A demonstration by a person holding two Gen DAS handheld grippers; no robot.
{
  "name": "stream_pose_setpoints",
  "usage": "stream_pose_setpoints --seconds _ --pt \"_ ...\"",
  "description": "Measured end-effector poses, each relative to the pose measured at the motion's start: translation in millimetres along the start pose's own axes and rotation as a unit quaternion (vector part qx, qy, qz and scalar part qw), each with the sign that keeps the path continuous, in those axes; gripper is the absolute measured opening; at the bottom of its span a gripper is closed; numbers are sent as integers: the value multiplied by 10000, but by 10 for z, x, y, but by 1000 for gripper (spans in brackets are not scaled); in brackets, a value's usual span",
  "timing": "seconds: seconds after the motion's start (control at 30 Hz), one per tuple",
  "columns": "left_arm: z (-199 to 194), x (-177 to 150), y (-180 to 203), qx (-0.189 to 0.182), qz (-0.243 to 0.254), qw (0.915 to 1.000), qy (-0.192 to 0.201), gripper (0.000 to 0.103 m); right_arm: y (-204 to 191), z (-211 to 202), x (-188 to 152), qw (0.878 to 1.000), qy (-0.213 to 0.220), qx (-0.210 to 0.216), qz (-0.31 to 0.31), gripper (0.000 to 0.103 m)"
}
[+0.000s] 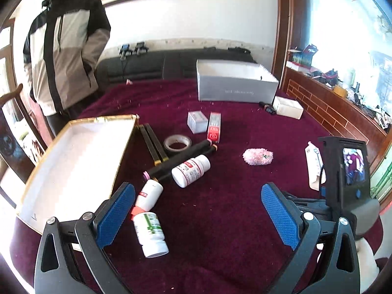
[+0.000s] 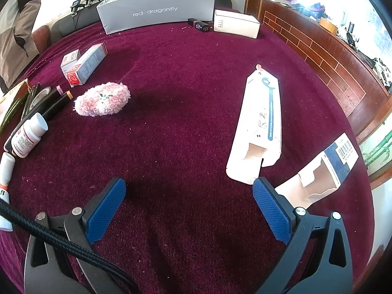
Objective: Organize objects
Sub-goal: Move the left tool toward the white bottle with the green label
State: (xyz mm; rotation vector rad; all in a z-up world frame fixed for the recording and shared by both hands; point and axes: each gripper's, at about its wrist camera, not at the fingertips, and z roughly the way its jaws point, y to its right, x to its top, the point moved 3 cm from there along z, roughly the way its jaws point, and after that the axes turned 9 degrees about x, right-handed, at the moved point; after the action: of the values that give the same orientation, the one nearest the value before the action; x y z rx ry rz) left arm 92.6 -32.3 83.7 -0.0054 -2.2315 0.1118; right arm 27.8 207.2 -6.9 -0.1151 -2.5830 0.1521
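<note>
My left gripper [image 1: 198, 210] is open and empty above the maroon cloth. Two white pill bottles lie near its left finger: a green-labelled one [image 1: 150, 234] and a red-labelled one [image 1: 148, 194]. A third white bottle [image 1: 191, 170] lies beyond, against black tubes [image 1: 181, 158]. A gold-edged open white box [image 1: 71, 164] stands at the left. My right gripper [image 2: 188, 208] is open and empty. A long white carton [image 2: 258, 127] lies ahead of its right finger, and a blue-ended carton [image 2: 323, 174] lies beside that finger. A pink fluffy object [image 2: 103, 102] lies ahead left.
A tape roll [image 1: 177, 143], a small grey box [image 1: 196, 121] and a red-ended carton [image 1: 214, 127] lie mid-table. A large grey box [image 2: 156, 7] and a white box [image 2: 236, 23] stand at the far edge. A person [image 1: 66, 56] stands far left. A wooden ledge [image 2: 318, 49] runs along the right.
</note>
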Motion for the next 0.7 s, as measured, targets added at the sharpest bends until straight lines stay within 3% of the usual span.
stream_pose_setpoints --seconds 0.17,0.37,0.5,0.57,0.6,0.67,0.7 --pt "-139 -19 -181 27 -98 9998 145 101 -50 -164 -4 9996 143 -208 -97 103" --pt "-269 49 -472 150 -388 9984 379 101 -325 -827 135 9911 939 -553 -766 103" --pt "-355 170 -696 305 -570 9960 612 101 -621 -1544 548 9790 1610 -405 -1179 103" --pt "-402 239 -811 370 -677 9942 755 101 -777 -2033 801 9640 2334 -164 -1265 103" --pt "-427 271 -877 428 -737 9928 841 101 -852 -2311 894 9485 2866 252 -1326 103" --pt "-445 313 -1018 562 -850 9902 954 101 -922 -2424 868 9332 3202 869 -1380 103" --pt "-428 324 -1081 602 -902 9895 952 101 -924 -2323 866 9350 3055 1259 -1286 103"
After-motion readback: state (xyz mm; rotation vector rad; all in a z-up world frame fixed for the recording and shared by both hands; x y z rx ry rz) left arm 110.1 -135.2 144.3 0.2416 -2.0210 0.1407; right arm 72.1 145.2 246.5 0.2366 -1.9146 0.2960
